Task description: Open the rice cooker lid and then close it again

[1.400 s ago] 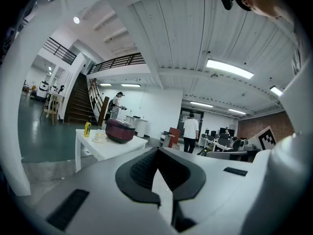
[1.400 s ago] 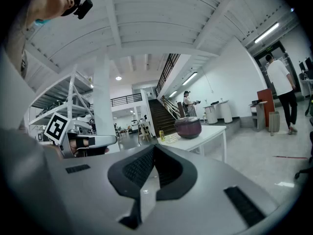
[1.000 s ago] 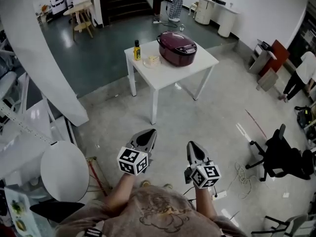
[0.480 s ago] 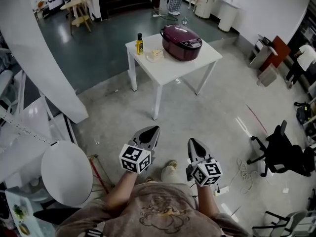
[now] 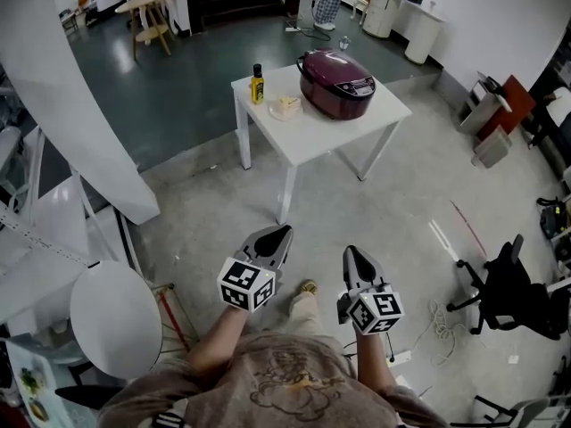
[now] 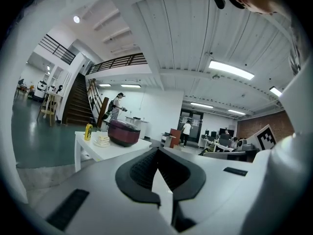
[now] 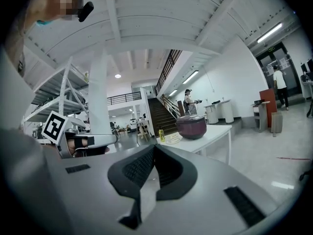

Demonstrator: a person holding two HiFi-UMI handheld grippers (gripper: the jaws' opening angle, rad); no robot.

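A foot (image 5: 306,289) is stepping out now, so the person is walking toward the desk (image 5: 312,136) at the upper middle. The rice cooker (image 5: 337,83) is sitting there, lid shut. The left tool (image 5: 282,232) and right tool (image 5: 350,253) are staying narrow and empty, far from it.

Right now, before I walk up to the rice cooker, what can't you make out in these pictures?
- Rice cooker lid release: too small in the head view, too distant in both gripper views.
- Control panel print: too small in every view.
- Pale stack beside the bottle: too small to identify.
- Cooker's far side: hidden by its own body in the head view.
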